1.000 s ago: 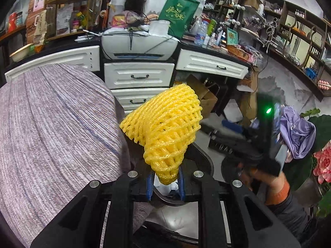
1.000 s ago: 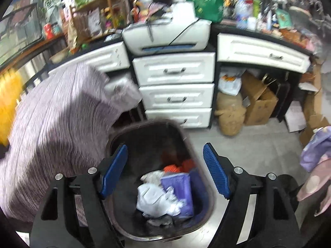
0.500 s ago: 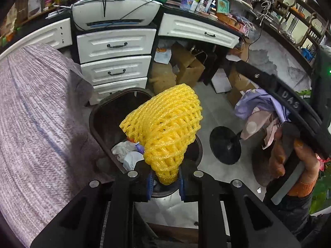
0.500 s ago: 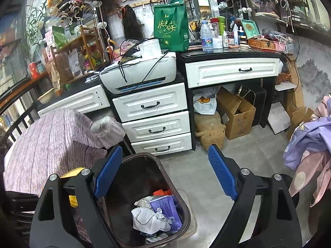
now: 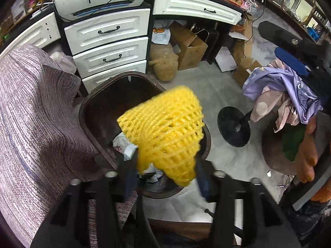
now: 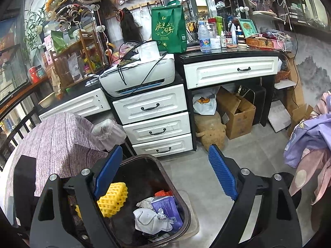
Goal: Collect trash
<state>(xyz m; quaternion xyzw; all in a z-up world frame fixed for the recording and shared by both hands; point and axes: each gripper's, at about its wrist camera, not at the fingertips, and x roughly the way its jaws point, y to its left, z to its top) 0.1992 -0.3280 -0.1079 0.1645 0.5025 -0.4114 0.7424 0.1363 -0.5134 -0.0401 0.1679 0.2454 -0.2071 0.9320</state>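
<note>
The left claw [image 5: 165, 177] is opening, its jaws clear of the yellow foam net [image 5: 165, 132] at centre frame, above the brown bin [image 5: 93, 107]. The right claw [image 6: 165, 173] stands wide and empty.

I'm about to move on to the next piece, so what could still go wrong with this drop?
The left claw is opening with the yellow foam net between its fingers, over the bin. The net is light and springy, so it could snag on a finger. It hangs near the bin's front rim and might bounce out onto the floor.
</note>
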